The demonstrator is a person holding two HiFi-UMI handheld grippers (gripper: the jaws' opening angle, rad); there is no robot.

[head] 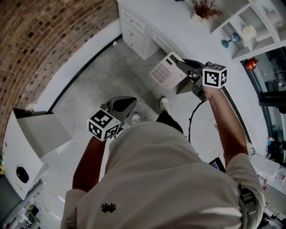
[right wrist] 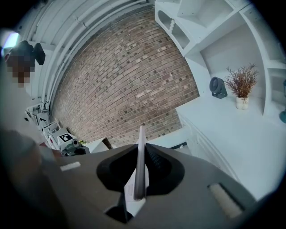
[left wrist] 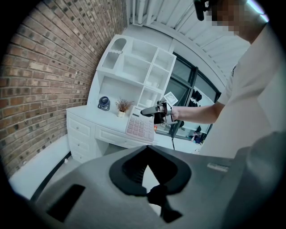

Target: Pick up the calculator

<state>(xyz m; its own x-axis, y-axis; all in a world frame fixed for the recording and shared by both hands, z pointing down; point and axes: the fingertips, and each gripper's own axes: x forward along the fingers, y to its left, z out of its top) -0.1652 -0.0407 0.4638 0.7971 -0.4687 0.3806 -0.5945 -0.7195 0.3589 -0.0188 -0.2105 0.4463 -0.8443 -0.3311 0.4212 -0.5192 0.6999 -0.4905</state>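
Note:
The calculator (head: 164, 71) is pale pink and white with rows of keys. It hangs in the air over the front of the white desk (head: 178, 27), and my right gripper (head: 182, 66) is shut on its right edge. In the right gripper view I see the calculator (right wrist: 140, 161) edge-on, clamped upright between the jaws of the right gripper (right wrist: 140, 156). The left gripper view shows the calculator (left wrist: 140, 126) tilted with its keys facing me, held by the right gripper (left wrist: 151, 111). My left gripper (head: 123, 105) is low over the floor with its jaws together on nothing; the left gripper (left wrist: 145, 156) points toward the desk.
A white shelf unit (head: 250, 27) stands on the desk with a dried plant in a vase (head: 203, 10) and a blue stand (head: 230, 41). Drawers (left wrist: 82, 129) front the desk. A brick wall (head: 40, 40) runs at the left, with a white box (head: 31, 138) below it. The person's shoes (head: 164, 103) rest on the grey floor.

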